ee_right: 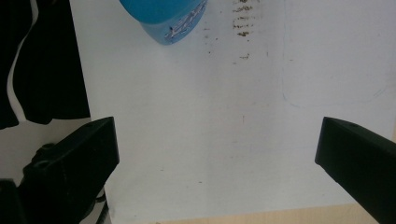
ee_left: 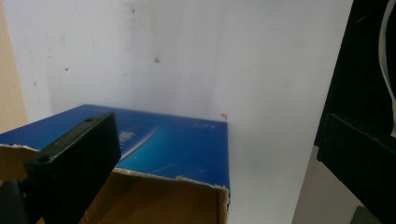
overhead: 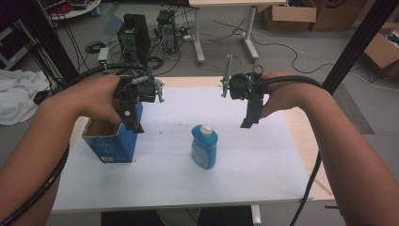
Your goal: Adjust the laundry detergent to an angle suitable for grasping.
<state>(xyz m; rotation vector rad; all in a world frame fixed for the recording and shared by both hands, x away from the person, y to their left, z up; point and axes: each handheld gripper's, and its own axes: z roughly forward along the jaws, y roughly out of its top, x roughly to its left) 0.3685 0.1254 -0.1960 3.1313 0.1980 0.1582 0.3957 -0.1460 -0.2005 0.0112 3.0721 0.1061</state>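
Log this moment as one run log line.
left gripper: open, above blue box | right gripper: open, empty | blue bottle: upright on white sheet

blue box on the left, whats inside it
The blue box stands open-topped with torn edges. The high view shows bare brown cardboard wall inside, with nothing visible in it. Its bottom is hidden by the front wall and by the left gripper, whose open jaws hang over the opening.
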